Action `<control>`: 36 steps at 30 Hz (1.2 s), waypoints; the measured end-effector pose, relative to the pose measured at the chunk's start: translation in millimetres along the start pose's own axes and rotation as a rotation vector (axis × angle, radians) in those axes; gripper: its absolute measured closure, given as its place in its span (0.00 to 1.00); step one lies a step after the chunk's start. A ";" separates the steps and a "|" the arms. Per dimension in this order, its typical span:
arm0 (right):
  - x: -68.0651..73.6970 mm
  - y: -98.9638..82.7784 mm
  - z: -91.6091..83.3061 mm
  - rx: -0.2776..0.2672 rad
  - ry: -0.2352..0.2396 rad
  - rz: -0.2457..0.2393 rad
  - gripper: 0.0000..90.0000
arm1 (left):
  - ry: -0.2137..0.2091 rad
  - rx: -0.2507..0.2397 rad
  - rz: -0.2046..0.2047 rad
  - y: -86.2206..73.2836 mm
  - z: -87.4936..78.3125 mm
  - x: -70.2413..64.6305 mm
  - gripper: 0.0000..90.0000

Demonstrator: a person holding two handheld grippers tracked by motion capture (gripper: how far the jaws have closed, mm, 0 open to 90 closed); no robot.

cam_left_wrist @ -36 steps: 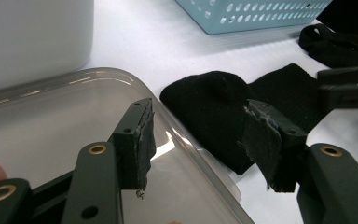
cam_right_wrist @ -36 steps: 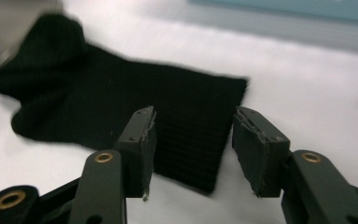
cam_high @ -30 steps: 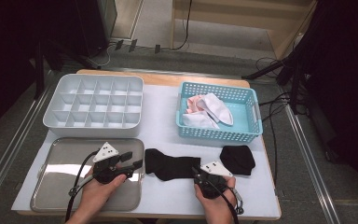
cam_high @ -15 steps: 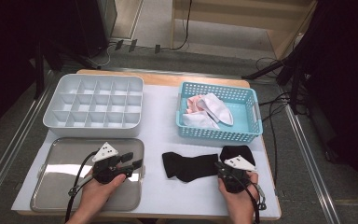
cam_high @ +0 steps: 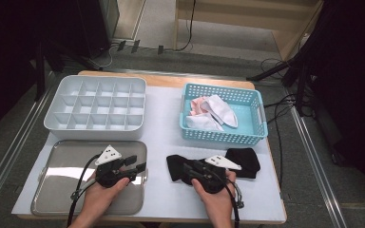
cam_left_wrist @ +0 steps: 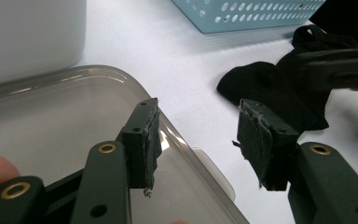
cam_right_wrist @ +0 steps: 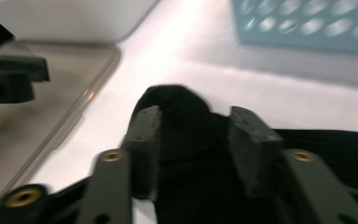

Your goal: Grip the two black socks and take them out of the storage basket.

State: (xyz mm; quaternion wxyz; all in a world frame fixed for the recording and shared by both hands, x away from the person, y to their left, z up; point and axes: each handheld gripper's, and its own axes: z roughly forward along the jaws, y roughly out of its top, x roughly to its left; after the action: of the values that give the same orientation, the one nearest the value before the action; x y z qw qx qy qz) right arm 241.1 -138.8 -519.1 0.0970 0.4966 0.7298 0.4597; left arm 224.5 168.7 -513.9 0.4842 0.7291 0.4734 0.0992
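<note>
The black sock [cam_high: 209, 164] — soft, matte knit, bunched into a lumpy strip — lies at lower centre-right on the white tabletop [cam_high: 164, 123]. A second ago it stretched longer leftward. The right gripper [cam_right_wrist: 193, 123] has just opened its jaws, sock beneath them; the left gripper [cam_left_wrist: 196, 133] gapes empty over the glossy metal tray [cam_high: 62, 164].

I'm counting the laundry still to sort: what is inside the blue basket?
In the blue basket lie white socks piled on a pale pink piece. How many there are, and whether anything lies under the pile, the heap hides.
</note>
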 end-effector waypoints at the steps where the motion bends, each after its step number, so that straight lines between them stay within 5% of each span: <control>1: 1.1 0.3 6.4 0.021 -0.019 0.002 0.60 | 0.001 0.001 -0.001 -0.1 0.0 0.3 0.55; 2: 1.5 -0.4 14.6 0.049 -0.027 0.018 0.83 | -0.003 0.001 -0.003 -0.2 0.0 0.5 0.55; 3: 1.5 -0.4 14.6 0.049 -0.027 0.018 0.83 | -0.003 0.001 -0.003 -0.2 0.0 0.5 0.55; 4: 5.8 1.7 16.6 0.054 -0.001 0.008 0.95 | -0.002 0.004 -0.003 -0.1 0.1 1.3 0.55; 6: 8.6 3.2 16.8 0.046 0.008 0.001 0.96 | -0.002 0.005 -0.003 -0.2 0.2 1.7 0.55; 8: 23.6 11.7 17.5 0.014 0.082 -0.019 0.95 | 0.000 0.009 -0.002 -0.3 1.1 1.5 0.54; 11: 36.4 18.1 19.9 -0.012 0.222 -0.034 0.78 | -0.002 0.008 -0.005 -0.3 1.4 0.8 0.53; 13: 38.6 19.7 18.7 -0.022 0.247 -0.042 0.73 | -0.011 0.009 -0.006 -0.3 1.7 1.1 0.52; 17: 18.8 23.5 -16.9 -0.105 0.099 -0.112 0.66 | -0.012 0.010 -0.014 -0.4 2.4 2.8 0.51; 18: 18.8 23.5 -16.9 -0.105 0.099 -0.112 0.66 | -0.012 0.010 -0.014 -0.4 2.4 2.8 0.51; 20: -3.0 20.1 -36.6 -0.123 -0.052 -0.141 0.67 | -0.013 0.013 -0.017 -0.4 3.4 2.7 0.51; 21: -29.5 11.5 -53.4 -0.102 -0.168 -0.127 0.68 | -0.014 0.016 -0.015 -0.1 3.9 2.3 0.51; 22: -29.5 11.5 -53.4 -0.102 -0.168 -0.127 0.68 | -0.017 0.018 -0.015 0.2 4.7 1.5 0.51; 26: -75.1 -14.8 -86.1 -0.100 -0.281 -0.032 0.68 | -0.001 0.031 -0.004 1.1 10.6 -3.0 0.54; 30: -85.3 -16.8 -92.5 -0.127 -0.362 -0.023 0.62 | 0.024 0.048 0.005 0.3 16.4 -7.0 0.58; 32: -93.2 -11.3 -89.6 -0.144 -0.402 -0.011 0.46 | 0.018 0.060 0.012 -1.0 19.2 -8.9 0.60; 33: -93.2 -11.3 -89.6 -0.144 -0.402 -0.011 0.46 | 0.018 0.060 0.012 -1.0 19.2 -8.9 0.60; 36: -97.9 -4.6 -76.9 -0.095 -0.427 -0.005 0.36 | 0.012 0.066 0.007 -1.7 20.4 -8.5 0.60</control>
State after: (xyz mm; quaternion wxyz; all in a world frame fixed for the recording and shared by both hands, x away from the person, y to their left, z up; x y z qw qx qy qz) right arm 240.0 -263.1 -510.5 0.2735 0.5758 0.6714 0.3779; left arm 231.3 149.7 -523.0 0.4567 0.7457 0.4768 0.0895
